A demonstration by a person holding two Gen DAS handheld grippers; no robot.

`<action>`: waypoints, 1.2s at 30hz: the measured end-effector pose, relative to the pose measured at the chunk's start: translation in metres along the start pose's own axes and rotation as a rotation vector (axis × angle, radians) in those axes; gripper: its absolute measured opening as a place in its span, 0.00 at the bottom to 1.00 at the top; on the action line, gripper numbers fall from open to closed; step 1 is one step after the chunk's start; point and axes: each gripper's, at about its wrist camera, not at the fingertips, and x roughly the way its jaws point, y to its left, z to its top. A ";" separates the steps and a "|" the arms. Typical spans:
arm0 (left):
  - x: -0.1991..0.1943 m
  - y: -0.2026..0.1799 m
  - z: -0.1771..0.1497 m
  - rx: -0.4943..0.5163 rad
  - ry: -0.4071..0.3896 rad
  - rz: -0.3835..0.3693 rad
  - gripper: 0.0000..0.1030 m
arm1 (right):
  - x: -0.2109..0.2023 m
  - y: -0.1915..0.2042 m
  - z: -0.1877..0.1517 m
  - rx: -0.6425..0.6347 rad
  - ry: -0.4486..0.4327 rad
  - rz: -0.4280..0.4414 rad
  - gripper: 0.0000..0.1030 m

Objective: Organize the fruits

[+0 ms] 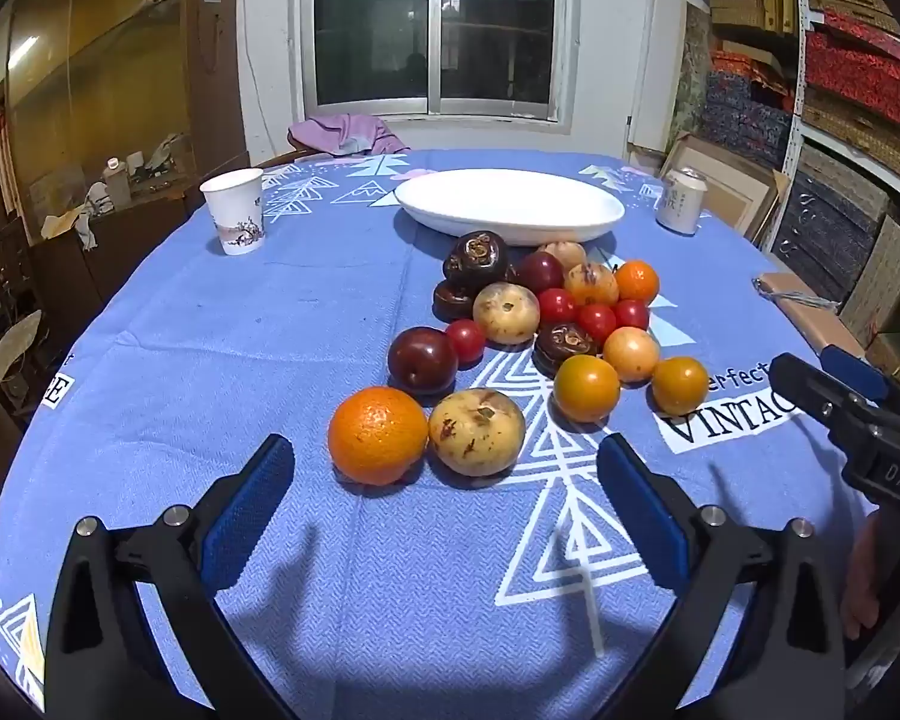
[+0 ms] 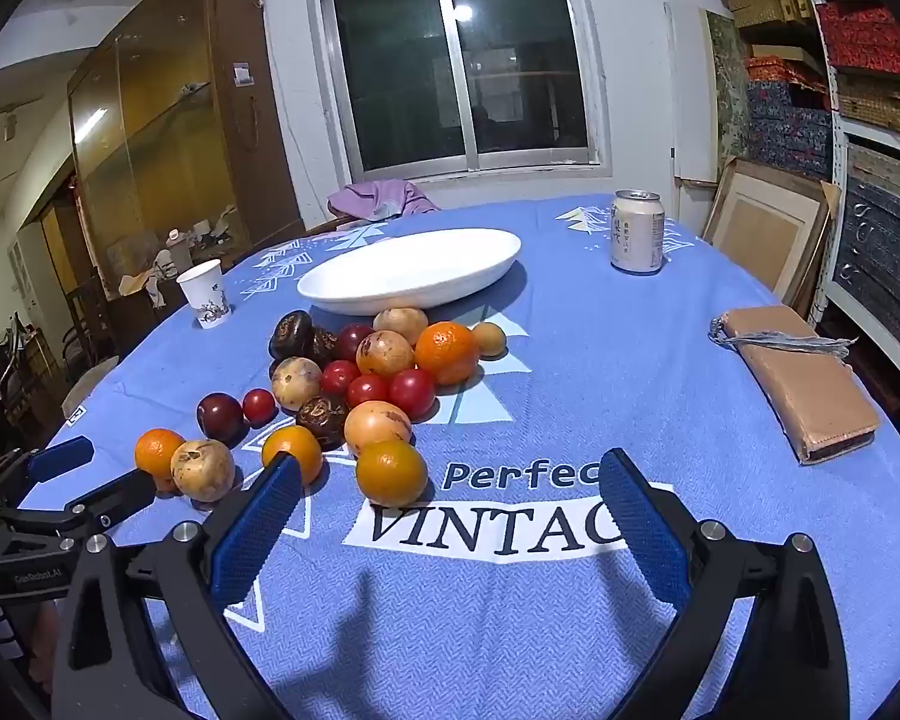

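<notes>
Several fruits lie in a loose pile on the blue tablecloth [image 1: 210, 360]: oranges, dark plums, small red tomatoes, tan spotted fruits and dark brown ones. Behind the pile stands an empty white oval dish [image 1: 510, 204] [image 2: 411, 270]. My left gripper [image 1: 447, 468] is open with nothing between its fingers; a big orange [image 1: 378, 435] and a tan fruit [image 1: 477, 432] lie just ahead of it. My right gripper [image 2: 450, 480] is open and empty too, just behind a small orange [image 2: 391, 473]. The right gripper also shows at the right edge of the left wrist view.
A paper cup [image 1: 234, 210] stands at the far left of the table, a drinks can [image 2: 637, 231] at the far right. A tan wallet-like case [image 2: 801, 381] lies near the right edge. Shelves of boxes line the right wall; a chair with purple cloth stands behind the table.
</notes>
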 end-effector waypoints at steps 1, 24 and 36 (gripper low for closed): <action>0.000 -0.001 0.000 0.006 0.000 0.003 0.96 | 0.001 0.000 -0.001 0.003 0.006 0.003 0.97; 0.013 0.001 -0.004 -0.037 0.039 0.008 0.96 | 0.001 0.002 -0.001 -0.001 0.001 0.004 0.97; 0.017 0.002 -0.006 -0.044 0.048 0.013 0.96 | 0.001 0.001 -0.001 0.001 0.004 0.005 0.97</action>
